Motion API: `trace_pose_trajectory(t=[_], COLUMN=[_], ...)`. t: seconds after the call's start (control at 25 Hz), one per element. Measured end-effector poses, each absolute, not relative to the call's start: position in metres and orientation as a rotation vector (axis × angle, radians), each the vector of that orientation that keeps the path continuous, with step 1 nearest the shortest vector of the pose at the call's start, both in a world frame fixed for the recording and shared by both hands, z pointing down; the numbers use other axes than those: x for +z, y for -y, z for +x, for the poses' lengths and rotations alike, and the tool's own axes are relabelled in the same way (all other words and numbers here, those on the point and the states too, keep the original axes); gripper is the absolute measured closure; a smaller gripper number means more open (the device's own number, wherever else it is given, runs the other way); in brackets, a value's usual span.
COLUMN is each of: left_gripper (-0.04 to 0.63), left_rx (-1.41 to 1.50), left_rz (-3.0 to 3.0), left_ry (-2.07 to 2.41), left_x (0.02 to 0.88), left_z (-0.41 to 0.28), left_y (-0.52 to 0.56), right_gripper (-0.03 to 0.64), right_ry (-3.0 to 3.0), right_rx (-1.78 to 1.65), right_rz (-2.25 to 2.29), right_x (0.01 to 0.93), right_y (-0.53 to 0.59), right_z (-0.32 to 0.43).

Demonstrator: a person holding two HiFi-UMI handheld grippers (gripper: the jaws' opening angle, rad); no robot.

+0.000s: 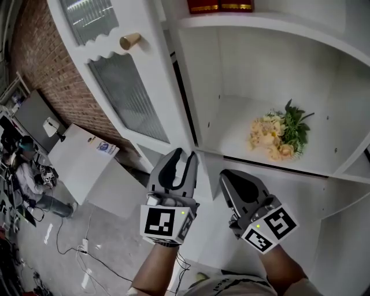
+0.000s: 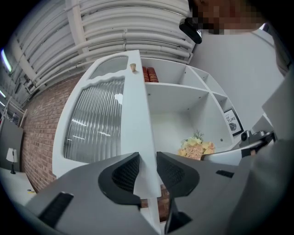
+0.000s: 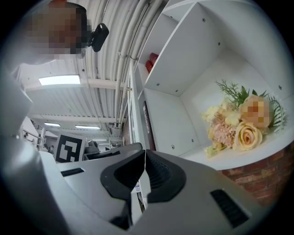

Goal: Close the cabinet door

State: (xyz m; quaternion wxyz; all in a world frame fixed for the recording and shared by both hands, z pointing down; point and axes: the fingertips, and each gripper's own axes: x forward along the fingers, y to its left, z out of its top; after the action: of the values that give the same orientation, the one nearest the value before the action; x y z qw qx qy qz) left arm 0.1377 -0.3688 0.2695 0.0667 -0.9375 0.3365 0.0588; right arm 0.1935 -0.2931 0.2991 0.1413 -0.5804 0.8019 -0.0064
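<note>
Gripping the bottom corner of the cabinet door (image 1: 124, 87), the L gripper (image 1: 184, 159) has its jaws about a door-thickness apart, pads on both faces of the white edge. Door stands wide open, swung out left of the cabinet (image 1: 243, 63), w/ ribbed glass & a brass knob (image 1: 130, 41) higher up. R gripper (image 1: 226, 175) sits just beside the L, jaws closed tip to tip, nothing btwn them. Flowers (image 1: 280, 136) lie on the lower shelf; red books (image 1: 219, 6) on the shelf above.
</note>
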Motion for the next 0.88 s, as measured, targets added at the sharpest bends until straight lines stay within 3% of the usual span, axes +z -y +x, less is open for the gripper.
trace_pose_trajectory(t=[0.88], left_gripper=[0.479], left_rx=[0.244], left_rz=[-2.831], left_ry=[-0.981], left_x=[0.265], left_z=[0.160], left_y=[0.392], right_gripper=[0.598], right_ry=[-2.304], right_rx=[-0.060], right_rz=[-1.683], right_x=[0.313], right_y=[0.301], right_z=[0.209])
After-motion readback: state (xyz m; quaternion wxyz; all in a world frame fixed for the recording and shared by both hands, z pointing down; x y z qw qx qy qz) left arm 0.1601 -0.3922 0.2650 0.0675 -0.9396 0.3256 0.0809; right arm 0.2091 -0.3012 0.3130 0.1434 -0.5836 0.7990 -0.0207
